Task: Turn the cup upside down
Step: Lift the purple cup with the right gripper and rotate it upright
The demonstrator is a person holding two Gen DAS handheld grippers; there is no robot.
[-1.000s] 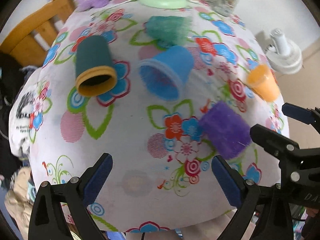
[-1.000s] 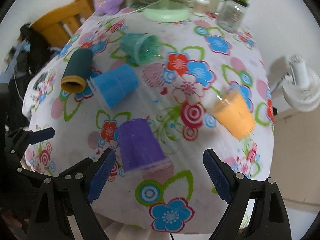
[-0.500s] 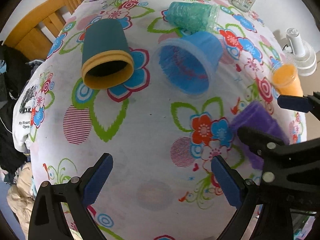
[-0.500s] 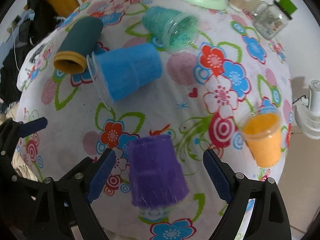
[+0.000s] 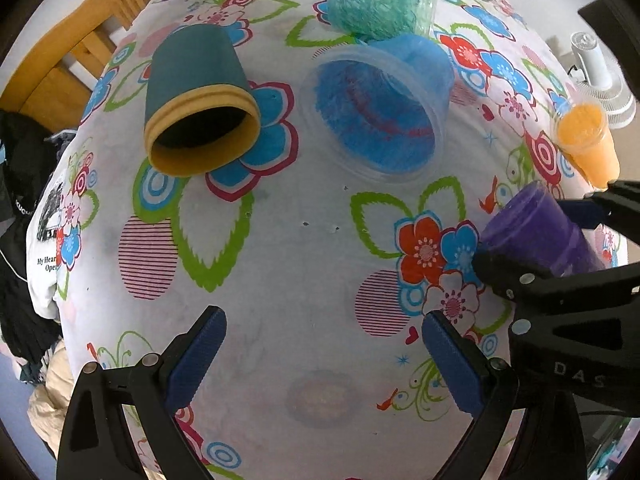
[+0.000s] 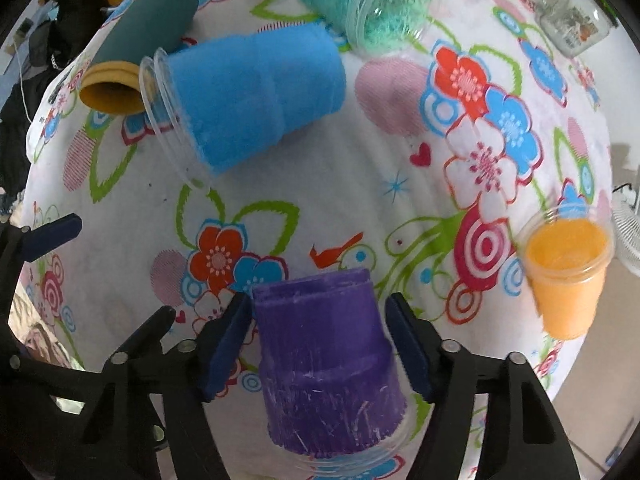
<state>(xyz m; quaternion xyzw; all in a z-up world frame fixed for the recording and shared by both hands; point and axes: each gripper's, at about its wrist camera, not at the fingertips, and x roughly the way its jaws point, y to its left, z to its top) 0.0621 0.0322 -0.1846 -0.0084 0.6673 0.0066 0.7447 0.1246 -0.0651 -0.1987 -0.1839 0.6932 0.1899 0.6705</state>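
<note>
In the right wrist view the purple cup (image 6: 328, 364) fills the lower middle of the frame, lying on its side on the flowered counter (image 6: 400, 152) with its base toward the upper part of the frame and its clear rim toward the bottom edge. The right gripper (image 6: 318, 340) has its jaws spread to either side of the cup, the left pad right at the wall and the right pad a little apart from it, so nothing is clamped yet. The step in hand looks like the grasp, and doing it well probably means centring the cup between the pads, closing on the stepped body rather than the thin clear rim, and squeezing gently, since this plastic likely flexes. A firm hold across the widest part should let the wrist roll the cup until the rim faces down. In the left wrist view the left gripper (image 5: 320, 356) sits at the bottom of the frame with its jaws wide and holding nothing. The blue cup (image 6: 248, 100), orange cup (image 6: 568, 276) and dark green cup (image 5: 196, 100) lie well apart from the purple one, so the turn seems unobstructed.
</note>
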